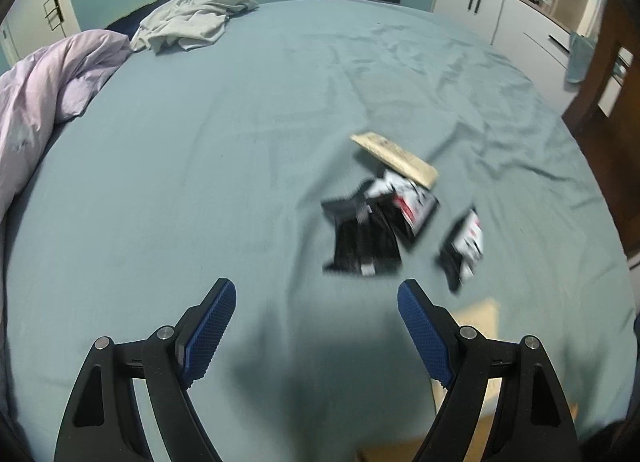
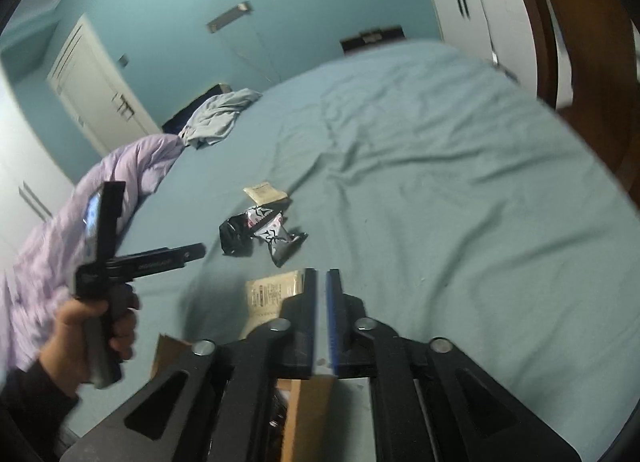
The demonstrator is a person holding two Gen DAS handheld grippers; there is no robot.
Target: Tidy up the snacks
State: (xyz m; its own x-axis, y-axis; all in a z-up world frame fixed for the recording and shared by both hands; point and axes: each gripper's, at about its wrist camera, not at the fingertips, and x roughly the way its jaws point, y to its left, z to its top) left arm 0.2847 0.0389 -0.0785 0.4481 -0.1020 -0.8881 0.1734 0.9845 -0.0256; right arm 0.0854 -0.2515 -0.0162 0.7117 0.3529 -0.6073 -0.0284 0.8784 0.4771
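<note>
Several snack packets lie on the teal bed sheet (image 1: 200, 181). A beige packet (image 1: 394, 159) rests against a pile of black-and-white packets (image 1: 368, 234), and one more black-and-white packet (image 1: 464, 246) lies to their right. My left gripper (image 1: 316, 314) hangs open and empty just short of the pile. The right wrist view shows the same pile (image 2: 260, 234) and beige packet (image 2: 264, 193) farther off. Another beige packet (image 2: 268, 296) lies just behind my right gripper (image 2: 322, 302). Its pads stand a narrow slit apart with nothing between them. A hand (image 2: 92, 326) holds the left gripper (image 2: 196, 252) at the left.
An open cardboard box (image 2: 308, 414) sits under the right gripper at the bed's near edge, its flap (image 1: 480, 314) showing beside the left gripper. A lilac duvet (image 1: 48, 85) and a grey cloth (image 1: 192, 21) lie at the far left. White cabinets (image 1: 472, 5) stand beyond the bed.
</note>
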